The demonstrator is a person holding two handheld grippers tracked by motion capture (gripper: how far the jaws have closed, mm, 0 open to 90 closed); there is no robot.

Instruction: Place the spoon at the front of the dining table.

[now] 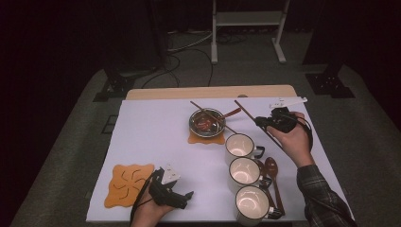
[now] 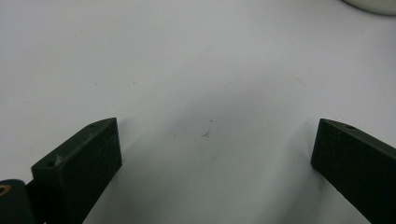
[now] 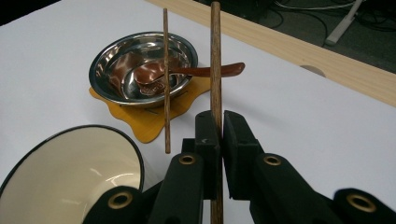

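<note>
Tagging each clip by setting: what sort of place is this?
Probably a lab or studio set up for recording, not a home kitchen: a white-covered table stands on grey carpet in a dark room, with cables on the floor and a white equipment stand behind.

A wooden chopstick (image 3: 215, 56) is clamped upright between the black jaws of the right gripper (image 3: 222, 130), which are closed tight on it. Just to its left, a second chopstick (image 3: 166, 79) is laid across the rim of a steel bowl (image 3: 112, 60). Inside the bowl a reddish-brown spoon (image 3: 187, 72) is seen. An orange mat (image 3: 149, 122) is spread beneath the bowl. A cream mug (image 3: 65, 177), perhaps enamel, is caught at the lower left. All is set on a white table cover (image 3: 303, 130).
</note>
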